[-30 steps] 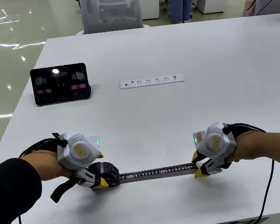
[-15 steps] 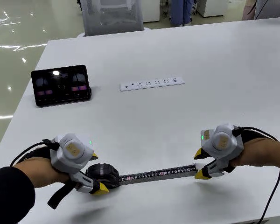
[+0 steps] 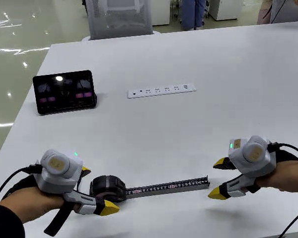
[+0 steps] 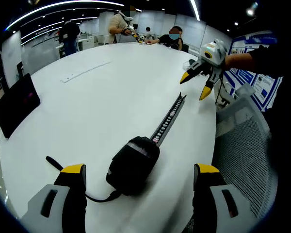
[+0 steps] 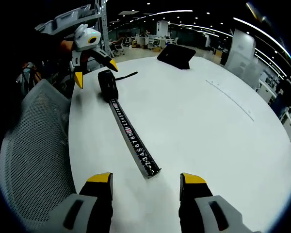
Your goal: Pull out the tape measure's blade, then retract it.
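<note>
Well, the tape measure [image 3: 108, 187] lay on the bench [image 3: 188, 129], its blade [image 3: 169, 187] pulled out. The left gripper [image 3: 97, 190] and right gripper [image 3: 217, 178] both had wide jaws, holding nothing.

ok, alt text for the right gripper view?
An extended tape measure blade lies on a white table, its tip just ahead of the right gripper and its open yellow-tipped fingers, untouched. At the far end sits the black case, with the left gripper open near it; a tablet stands beyond.
</note>
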`<state>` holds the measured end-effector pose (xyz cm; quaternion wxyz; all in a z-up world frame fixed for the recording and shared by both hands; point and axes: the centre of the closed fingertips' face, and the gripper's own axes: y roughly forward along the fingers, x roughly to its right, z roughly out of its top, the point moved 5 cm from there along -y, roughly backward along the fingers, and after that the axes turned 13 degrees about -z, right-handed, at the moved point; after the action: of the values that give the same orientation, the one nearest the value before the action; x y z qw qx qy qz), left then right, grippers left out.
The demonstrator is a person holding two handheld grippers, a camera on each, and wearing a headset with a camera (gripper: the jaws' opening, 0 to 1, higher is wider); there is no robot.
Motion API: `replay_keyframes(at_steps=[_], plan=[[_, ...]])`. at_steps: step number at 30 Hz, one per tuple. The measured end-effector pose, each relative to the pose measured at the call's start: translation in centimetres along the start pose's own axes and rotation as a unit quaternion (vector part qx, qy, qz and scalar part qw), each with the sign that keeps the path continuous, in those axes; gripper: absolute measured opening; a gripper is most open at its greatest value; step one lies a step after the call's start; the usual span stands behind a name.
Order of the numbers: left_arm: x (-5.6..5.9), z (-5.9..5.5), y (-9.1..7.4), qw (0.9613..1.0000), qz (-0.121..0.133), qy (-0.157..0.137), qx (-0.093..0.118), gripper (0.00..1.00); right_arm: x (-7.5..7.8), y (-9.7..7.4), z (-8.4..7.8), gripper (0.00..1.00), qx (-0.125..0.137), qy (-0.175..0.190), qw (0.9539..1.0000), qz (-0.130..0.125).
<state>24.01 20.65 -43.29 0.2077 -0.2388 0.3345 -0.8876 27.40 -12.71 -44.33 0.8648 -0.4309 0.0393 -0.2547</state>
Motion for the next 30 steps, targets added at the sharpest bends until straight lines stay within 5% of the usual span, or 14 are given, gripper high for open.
replay_keyframes(at_steps=[5, 12, 18, 24, 30], plan=[[0.0, -0.7, -0.5, 0.9997, 0.011, -0.018, 0.014, 0.90, 0.1, -0.4, -0.7, 0.57, 0.007, 0.018, 0.9997, -0.012], [-0.4, -0.8, -1.3, 0.9962, 0.042, -0.040, 0.064, 0.99, 0.5, -1.5, -0.7, 0.68, 0.038, 0.071, 0.9959, -0.040], [-0.5, -1.9, -2.1, 0.9950, 0.061, -0.044, 0.065, 0.99, 0.7, -2.3, -1.6, 0.83, 0.052, 0.089, 0.9931, -0.057], [-0.5, -2.7, -3.5, 0.9909, 0.085, -0.049, 0.092, 0.99, 1.0, -3.4, -3.3, 0.99, 0.058, 0.099, 0.9902, -0.079], [0.1, -3.3, -4.4, 0.9884, 0.107, -0.044, 0.098, 0.99, 1.0, -4.7, -5.3, 0.99, 0.058, 0.136, 0.9853, -0.085]])
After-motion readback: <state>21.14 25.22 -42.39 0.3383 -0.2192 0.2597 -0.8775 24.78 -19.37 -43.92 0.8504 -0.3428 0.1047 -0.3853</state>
